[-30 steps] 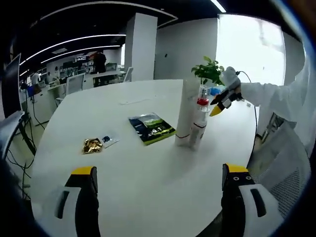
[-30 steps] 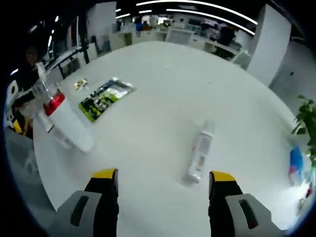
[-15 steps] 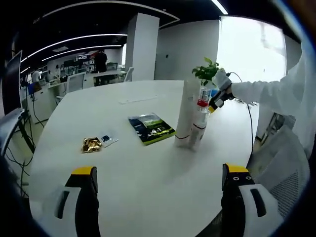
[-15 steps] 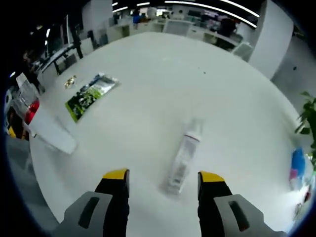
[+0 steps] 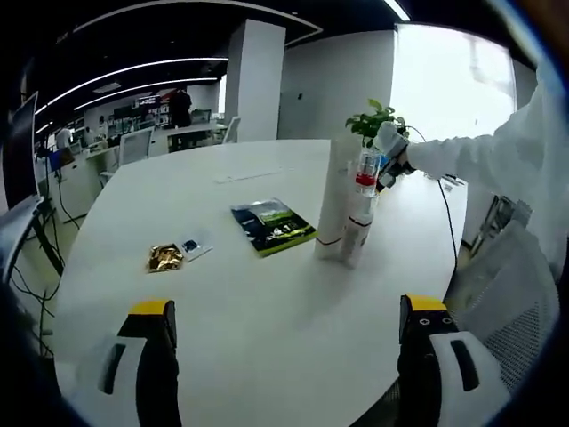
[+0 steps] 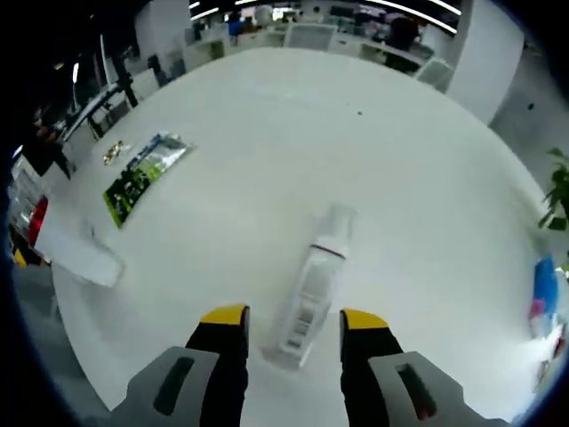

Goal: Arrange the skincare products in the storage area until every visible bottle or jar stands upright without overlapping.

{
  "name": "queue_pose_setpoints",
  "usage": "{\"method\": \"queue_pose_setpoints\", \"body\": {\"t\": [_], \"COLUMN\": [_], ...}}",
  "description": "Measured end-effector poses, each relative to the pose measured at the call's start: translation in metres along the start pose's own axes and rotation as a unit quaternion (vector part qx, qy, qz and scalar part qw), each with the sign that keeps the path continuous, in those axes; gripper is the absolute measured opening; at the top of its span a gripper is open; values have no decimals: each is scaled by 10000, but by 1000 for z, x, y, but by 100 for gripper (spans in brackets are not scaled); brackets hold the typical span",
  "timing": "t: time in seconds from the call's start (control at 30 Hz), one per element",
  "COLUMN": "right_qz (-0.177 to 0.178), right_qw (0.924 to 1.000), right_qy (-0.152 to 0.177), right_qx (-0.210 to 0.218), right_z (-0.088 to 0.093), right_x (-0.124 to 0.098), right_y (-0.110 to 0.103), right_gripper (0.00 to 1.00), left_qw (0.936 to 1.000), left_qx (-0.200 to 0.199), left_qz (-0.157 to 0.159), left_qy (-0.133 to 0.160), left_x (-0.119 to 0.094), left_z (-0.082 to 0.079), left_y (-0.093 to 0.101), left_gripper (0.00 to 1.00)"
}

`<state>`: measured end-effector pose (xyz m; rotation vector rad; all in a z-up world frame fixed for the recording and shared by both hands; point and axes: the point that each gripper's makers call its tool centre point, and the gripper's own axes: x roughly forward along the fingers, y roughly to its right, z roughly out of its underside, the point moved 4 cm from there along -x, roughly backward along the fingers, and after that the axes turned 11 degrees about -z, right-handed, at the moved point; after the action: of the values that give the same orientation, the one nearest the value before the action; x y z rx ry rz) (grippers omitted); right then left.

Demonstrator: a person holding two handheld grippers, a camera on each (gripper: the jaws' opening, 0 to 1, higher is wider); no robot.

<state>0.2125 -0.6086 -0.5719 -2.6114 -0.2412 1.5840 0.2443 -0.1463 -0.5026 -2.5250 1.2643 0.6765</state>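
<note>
A clear bottle [image 6: 311, 294] with a white label lies on its side on the white table [image 6: 267, 133], its base end between the fingertips of my right gripper [image 6: 293, 318]. The jaws are open and stand a little apart from the bottle on each side. A tall white tube [image 5: 336, 200] stands upright on the table, with a bottle with a red band [image 5: 360, 213] upright and touching its right side. My left gripper [image 5: 288, 307] hangs open over the near table edge, holding nothing. Behind the standing pair, the right gripper [image 5: 388, 171] shows in a gloved hand.
A green packet [image 5: 273, 227] and a gold sachet [image 5: 165, 258] lie flat left of the tube. A potted plant [image 5: 373, 124] stands at the table's far side. A blue item [image 6: 544, 289] lies near the table's right edge. A person's white sleeve [image 5: 498, 160] reaches across.
My right gripper has moved down onto the lying bottle and its jaws have narrowed around the base end. In the left gripper view the gloved hand has slid behind the standing bottles.
</note>
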Motion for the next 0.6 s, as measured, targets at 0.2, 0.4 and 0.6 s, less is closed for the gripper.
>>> {"method": "queue_pose_setpoints", "body": {"t": [0.2,0.4,0.6], "right_qz": [17,82,36], "right_qw": [9997,9995,9990], "right_qy": [-144,-250,-406], "right_qx": [176,166,187], "right_z": [0,-6,-11], "right_x": [11,15,19], "right_y": [13,23,32], "right_gripper": [30,27,28], "left_qw": [10000,10000,10000], "left_qx": [16,46,-33], "left_qz": [-17,-10,25], "left_qy": [-34,-33,-8], "left_x": [1,1,0], "left_z": [2,3,1], "left_y": [-3,-2,0], "left_gripper": [98,98,98]}}
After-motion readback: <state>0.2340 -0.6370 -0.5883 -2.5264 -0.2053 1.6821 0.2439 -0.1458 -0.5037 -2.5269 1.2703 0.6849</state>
